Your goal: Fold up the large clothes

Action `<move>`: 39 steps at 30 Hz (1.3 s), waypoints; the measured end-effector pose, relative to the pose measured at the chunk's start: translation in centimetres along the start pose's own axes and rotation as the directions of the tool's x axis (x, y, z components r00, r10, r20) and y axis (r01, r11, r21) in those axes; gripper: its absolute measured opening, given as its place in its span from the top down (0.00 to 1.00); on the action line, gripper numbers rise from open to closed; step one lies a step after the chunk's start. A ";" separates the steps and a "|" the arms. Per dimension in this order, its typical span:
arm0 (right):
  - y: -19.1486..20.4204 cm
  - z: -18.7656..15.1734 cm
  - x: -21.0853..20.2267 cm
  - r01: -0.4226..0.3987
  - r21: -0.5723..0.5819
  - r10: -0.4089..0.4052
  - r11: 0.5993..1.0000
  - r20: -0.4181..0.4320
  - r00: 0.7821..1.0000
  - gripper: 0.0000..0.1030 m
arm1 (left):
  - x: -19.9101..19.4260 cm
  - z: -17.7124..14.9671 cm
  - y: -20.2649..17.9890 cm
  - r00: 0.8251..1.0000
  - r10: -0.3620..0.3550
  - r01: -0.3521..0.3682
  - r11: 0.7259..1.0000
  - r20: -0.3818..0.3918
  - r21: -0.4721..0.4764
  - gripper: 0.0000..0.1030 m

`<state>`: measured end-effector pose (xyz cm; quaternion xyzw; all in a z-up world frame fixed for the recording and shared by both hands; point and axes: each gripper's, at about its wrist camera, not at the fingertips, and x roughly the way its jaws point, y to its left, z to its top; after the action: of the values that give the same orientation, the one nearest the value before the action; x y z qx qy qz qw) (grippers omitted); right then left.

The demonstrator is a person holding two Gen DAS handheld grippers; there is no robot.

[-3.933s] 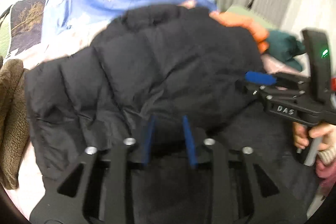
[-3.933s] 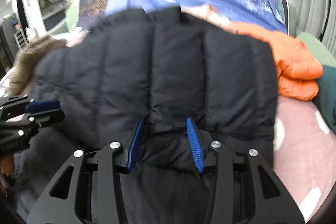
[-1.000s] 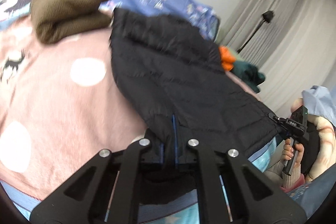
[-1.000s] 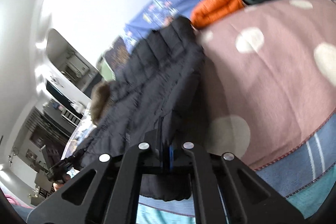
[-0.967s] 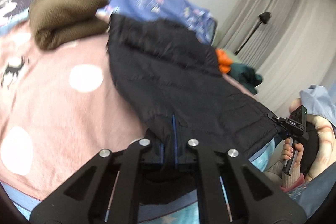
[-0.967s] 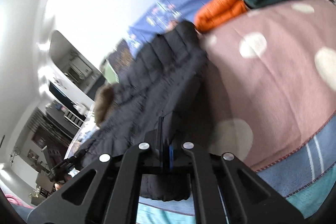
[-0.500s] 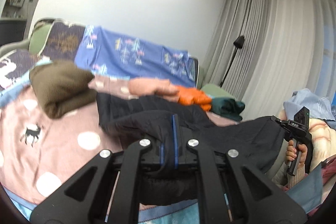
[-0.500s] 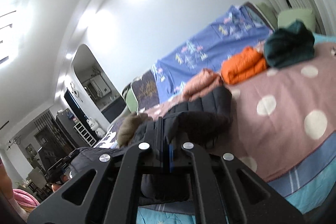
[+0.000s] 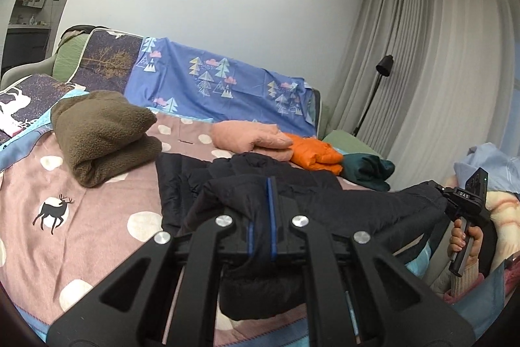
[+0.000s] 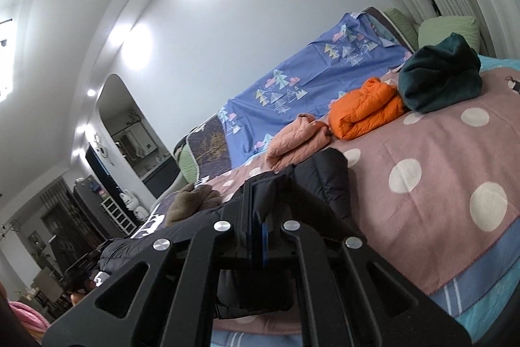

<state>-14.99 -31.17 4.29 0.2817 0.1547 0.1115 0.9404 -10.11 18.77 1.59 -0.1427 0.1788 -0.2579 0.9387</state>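
Both my grippers are pinched nearly closed on the near hem of the black puffer jacket [image 9: 260,184]. Left gripper [image 9: 261,213]: blue pads almost touching, a thick roll of black fabric clamped between them and sagging below the jaws. Right gripper [image 10: 256,217]: same, jaws all but shut on a bunched corner of the jacket [image 10: 325,184].

Key relation: the held hem spans sideways between my two grippers, right gripper [image 9: 455,200] at the far right in the left view. The jacket's length runs away from my fingers, across the polka-dot blanket [image 9: 97,217] toward the blue tree-print sheet [image 9: 211,80]. The far part lies on the blanket; the near edge hangs raised. Neither hand is nearer; each has its own corner. I judge the next move carries the hem forward over the body.

Count: one black jacket in hand. Four folded bundles already set down: one brown fleece [image 9: 100,135], one pink quilted garment [image 9: 250,137], one orange puffer [image 9: 313,153], one dark teal garment [image 9: 367,173].
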 end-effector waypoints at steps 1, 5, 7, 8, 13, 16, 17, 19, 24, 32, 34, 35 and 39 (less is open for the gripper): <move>-0.1 0.1 0.6 0.005 -0.002 -0.005 1.000 0.001 1.000 0.97 | 0.6 0.2 0.3 1.000 0.005 -0.005 1.000 -0.004 -0.008 0.94; -0.4 0.3 2.5 0.031 -0.014 -0.031 0.999 0.004 1.000 0.97 | 2.8 0.7 1.3 1.000 0.019 -0.019 1.000 -0.017 -0.023 0.94; -0.7 0.5 3.9 0.047 -0.020 -0.047 0.999 0.000 0.999 0.97 | 3.8 0.9 1.8 0.999 0.022 -0.023 0.999 -0.024 -0.027 0.94; -0.8 0.5 4.3 0.051 -0.020 -0.051 0.999 -0.001 0.999 0.97 | 4.6 1.1 2.1 0.999 0.027 -0.028 0.999 -0.029 -0.031 0.94; -1.8 0.9 7.9 0.076 -0.018 -0.077 0.997 -0.015 0.997 0.97 | 8.0 1.7 3.9 0.998 0.043 -0.045 0.998 -0.053 -0.048 0.94; -2.4 1.2 10.2 0.093 -0.026 -0.094 0.995 -0.025 0.995 0.97 | 10.3 1.8 4.9 0.995 0.061 -0.065 0.996 -0.075 -0.053 0.94; -2.5 1.2 10.9 0.100 -0.030 -0.101 0.995 -0.027 0.995 0.97 | 11.1 1.9 5.2 0.995 0.065 -0.070 0.996 -0.082 -0.057 0.94; -2.9 1.3 12.7 0.119 -0.038 -0.120 0.992 -0.033 0.992 0.97 | 12.4 1.9 6.0 0.993 0.071 -0.078 0.995 -0.093 -0.064 0.94; -5.0 0.7 17.7 0.185 -0.029 -0.187 0.982 -0.081 0.979 0.96 | 17.0 1.4 8.6 0.984 0.107 -0.120 0.989 -0.145 -0.085 0.94; -8.4 -2.2 23.7 0.287 -0.052 -0.291 0.957 -0.196 0.936 0.95 | 24.0 -2.1 12.0 0.946 0.189 -0.214 0.974 -0.263 -0.072 0.91; -8.5 -2.7 24.3 0.299 -0.066 -0.306 0.952 -0.212 0.928 0.94 | 24.7 -2.7 12.1 0.939 0.202 -0.225 0.973 -0.279 -0.053 0.89; -8.4 -2.7 24.3 0.301 -0.072 -0.309 0.951 -0.208 0.928 0.93 | 24.7 -2.7 12.0 0.936 0.211 -0.231 0.972 -0.281 -0.037 0.89; -7.7 -2.0 22.4 0.273 -0.036 -0.275 0.961 -0.178 0.945 0.63 | 23.4 -2.2 11.4 0.940 0.214 -0.233 0.972 -0.264 -0.042 0.75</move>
<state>5.97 -29.81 -6.74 0.2412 0.2769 0.0060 0.9301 12.71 15.28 -10.56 -0.1209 0.3236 -0.1594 0.9248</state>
